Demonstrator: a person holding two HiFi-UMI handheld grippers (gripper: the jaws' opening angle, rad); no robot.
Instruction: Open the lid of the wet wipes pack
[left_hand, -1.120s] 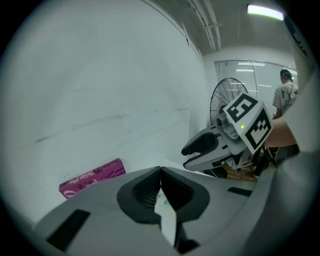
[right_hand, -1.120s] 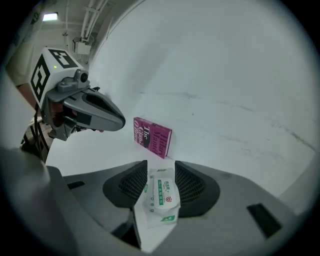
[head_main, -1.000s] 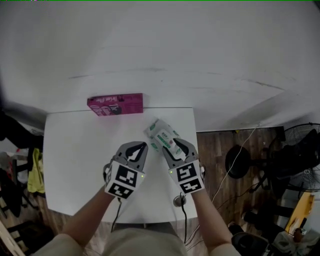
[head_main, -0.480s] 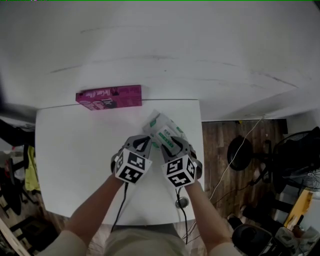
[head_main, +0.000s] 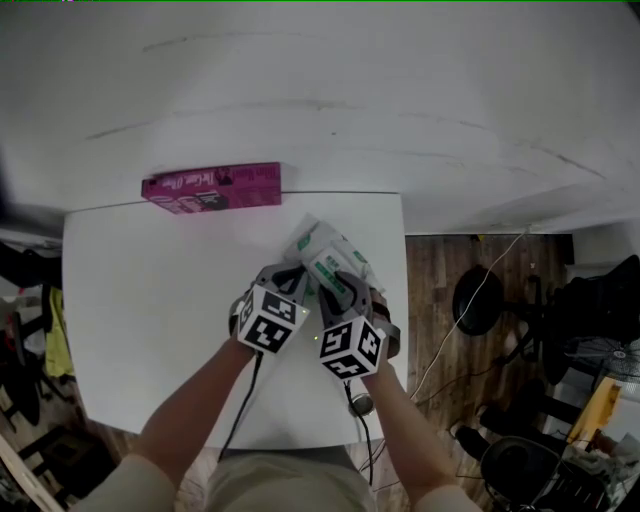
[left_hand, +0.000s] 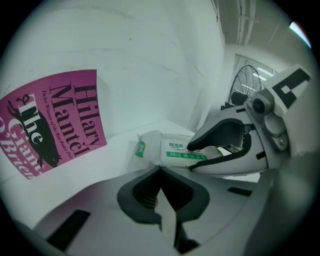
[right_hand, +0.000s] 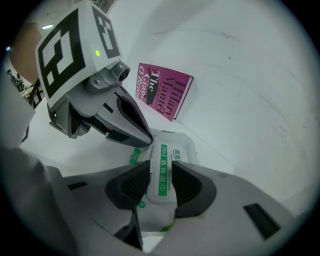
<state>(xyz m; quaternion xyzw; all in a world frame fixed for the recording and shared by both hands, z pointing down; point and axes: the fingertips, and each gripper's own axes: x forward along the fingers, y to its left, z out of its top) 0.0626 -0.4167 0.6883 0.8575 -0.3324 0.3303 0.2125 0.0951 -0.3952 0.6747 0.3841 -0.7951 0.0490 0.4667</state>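
Observation:
The wet wipes pack (head_main: 322, 250) lies slantwise on the white table (head_main: 150, 300), near its far right edge. It is white with a green-striped lid (right_hand: 162, 172). My right gripper (right_hand: 161, 184) straddles that lid. Its jaws are closing with the lid between them, and the pads (right_hand: 134, 185) meet the lid's two long sides. My left gripper (left_hand: 161, 172) is shut with nothing in it. In the right gripper view its pointed tip (right_hand: 144, 141) rests at the pack's left edge, by the green tab (right_hand: 135, 155). In the head view both grippers, left (head_main: 292, 278) and right (head_main: 340, 285), sit side by side on the pack.
A pink book (head_main: 212, 187) stands against the white wall (head_main: 320, 110) at the table's far left. The table's right edge drops to a wooden floor (head_main: 450, 290) with a fan base (head_main: 478, 310) and cables.
Both grippers have come down and forward onto the pack. The right jaws have narrowed round the lid.

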